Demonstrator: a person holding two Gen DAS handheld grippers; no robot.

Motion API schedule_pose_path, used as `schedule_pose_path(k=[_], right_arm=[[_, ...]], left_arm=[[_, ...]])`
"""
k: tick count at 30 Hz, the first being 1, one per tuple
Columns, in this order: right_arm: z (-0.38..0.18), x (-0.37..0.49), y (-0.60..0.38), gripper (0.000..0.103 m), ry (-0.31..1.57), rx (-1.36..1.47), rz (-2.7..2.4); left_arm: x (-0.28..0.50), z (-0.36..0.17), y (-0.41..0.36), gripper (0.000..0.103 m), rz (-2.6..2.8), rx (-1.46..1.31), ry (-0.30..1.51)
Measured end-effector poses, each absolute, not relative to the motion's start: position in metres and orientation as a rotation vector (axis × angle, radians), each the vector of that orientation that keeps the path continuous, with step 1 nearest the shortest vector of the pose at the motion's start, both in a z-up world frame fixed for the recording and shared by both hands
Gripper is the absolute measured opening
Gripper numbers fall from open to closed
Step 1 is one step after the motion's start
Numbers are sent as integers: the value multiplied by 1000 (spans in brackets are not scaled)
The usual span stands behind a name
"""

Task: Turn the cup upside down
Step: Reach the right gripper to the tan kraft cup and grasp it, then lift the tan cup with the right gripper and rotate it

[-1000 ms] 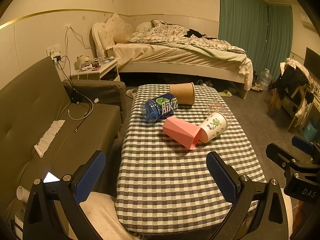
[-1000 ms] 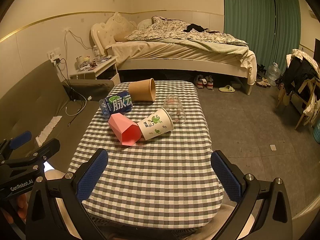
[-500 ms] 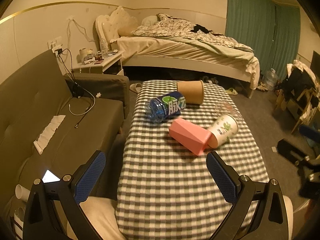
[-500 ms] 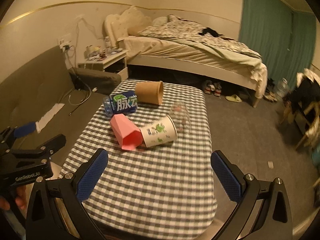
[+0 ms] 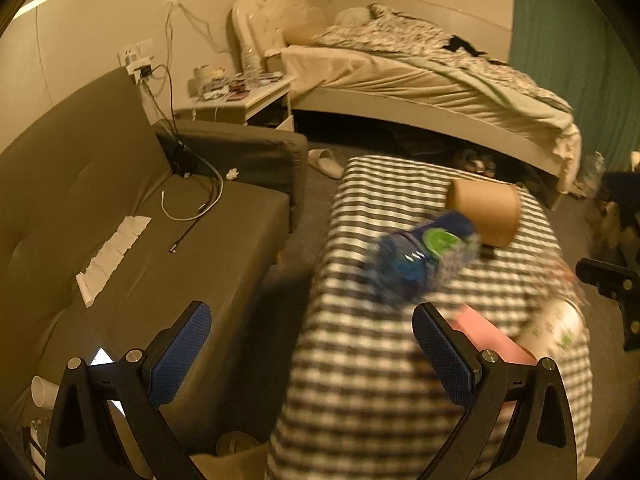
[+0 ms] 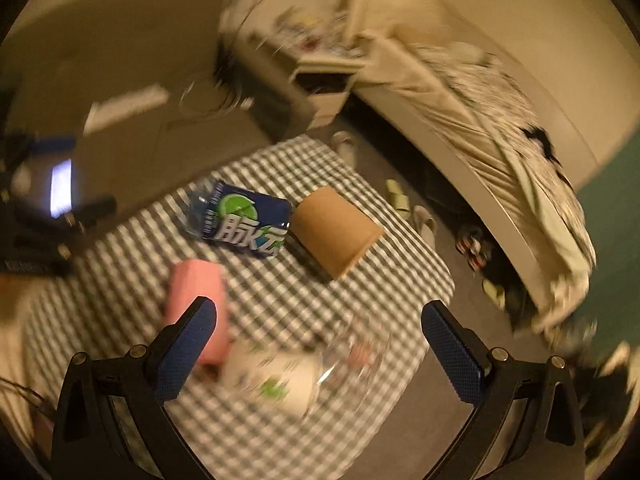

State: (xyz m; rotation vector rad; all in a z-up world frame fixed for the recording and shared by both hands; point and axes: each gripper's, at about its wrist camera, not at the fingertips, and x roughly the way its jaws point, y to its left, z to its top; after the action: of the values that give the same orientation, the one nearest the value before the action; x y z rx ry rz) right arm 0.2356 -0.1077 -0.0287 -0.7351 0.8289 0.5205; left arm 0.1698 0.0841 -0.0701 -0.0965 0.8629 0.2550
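Observation:
Several cups lie on their sides on the checked table (image 6: pixel 280 296): a brown paper cup (image 6: pixel 334 234) (image 5: pixel 484 212), a pink cup (image 6: pixel 196 300) (image 5: pixel 488 340), a white printed paper cup (image 6: pixel 276 376) (image 5: pixel 554 330) and a clear glass (image 6: pixel 356 352). My right gripper (image 6: pixel 320 340) is open and empty, just above the white cup and the glass. My left gripper (image 5: pixel 310 354) is open and empty over the table's left edge, with its right finger (image 5: pixel 444 354) in front of the pink cup.
A blue bottle (image 6: pixel 240 218) (image 5: pixel 420 260) lies on the table beside the brown cup. A grey sofa (image 5: pixel 120 220) stands left of the table, with cables and paper on it. A bed (image 5: pixel 420 80) and a nightstand (image 5: pixel 240 96) are behind. Shoes (image 6: pixel 472 248) lie on the floor.
Both grippers have moved forward and low over the table. The right one has swung left and tilted down over the white cup and glass. Both stay open.

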Motion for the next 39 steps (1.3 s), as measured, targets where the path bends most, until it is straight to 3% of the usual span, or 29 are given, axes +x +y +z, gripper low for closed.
schedule_pose_path(k=[9,16,23,26,39], right_arm=[[-86,343,-70,103,909,-1038,641],[-146,375,-55,103,996,-1192,692],[-166,379,-60,98,1017,-1180,655],[-157,377,-65,85,1004,-1171,587],[-33,295,-87,84,987,-1024,433]], left_arm=[[219,-110,110,103,296,-135,945],[224,-126,110,103,286,-142,981],[225,-125,98,103,261,-113,987],[219,-114,92,103,250,-109,972],[150,-29,77,103,205,-105,836]])
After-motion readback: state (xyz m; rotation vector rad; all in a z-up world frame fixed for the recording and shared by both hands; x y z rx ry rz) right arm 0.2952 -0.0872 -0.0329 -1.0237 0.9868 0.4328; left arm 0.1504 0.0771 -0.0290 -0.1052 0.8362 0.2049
